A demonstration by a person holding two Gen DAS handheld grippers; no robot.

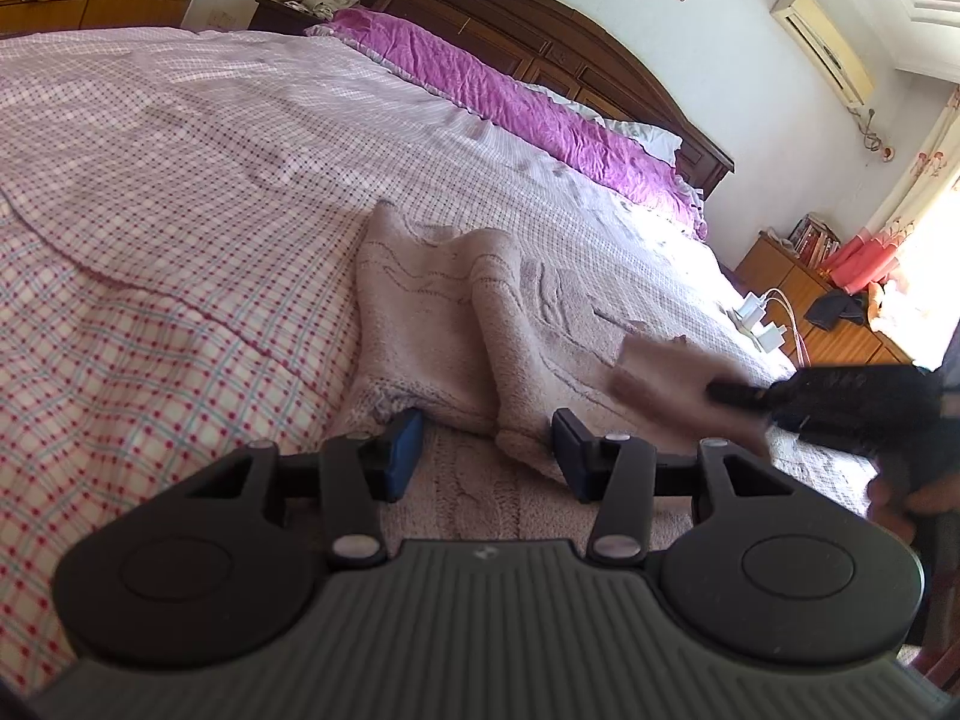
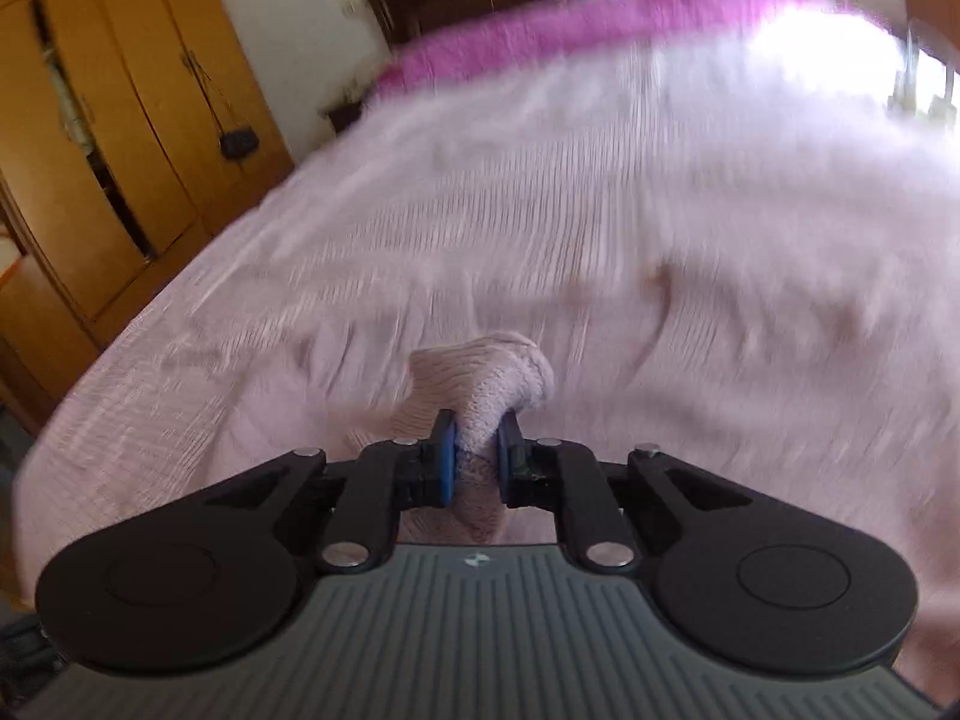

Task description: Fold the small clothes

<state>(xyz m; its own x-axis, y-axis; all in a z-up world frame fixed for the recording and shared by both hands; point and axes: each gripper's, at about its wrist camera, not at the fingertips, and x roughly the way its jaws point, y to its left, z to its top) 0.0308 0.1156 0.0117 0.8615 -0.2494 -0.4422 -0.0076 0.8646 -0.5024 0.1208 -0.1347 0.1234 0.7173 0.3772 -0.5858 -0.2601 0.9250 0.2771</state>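
Left wrist view: left gripper (image 1: 486, 450) low over pink knitted sweater (image 1: 456, 324), fingers (image 1: 401, 450) spread wide, nothing between them, hem just ahead of the pads. Sweater partly folded on checked bedspread (image 1: 180, 192), purple pillows (image 1: 510, 102) and dark headboard (image 1: 540, 30) beyond; right gripper (image 1: 744, 391) blurred at the right edge, pinching a sweater corner. Right wrist view: heavily blurred, yet showing what the other cannot, right gripper (image 2: 477, 459) fingers (image 2: 445, 459) pressed tight on a bunched fold of sweater (image 2: 492, 378), lifted above the bed; wooden wardrobe (image 2: 120, 120) at left.
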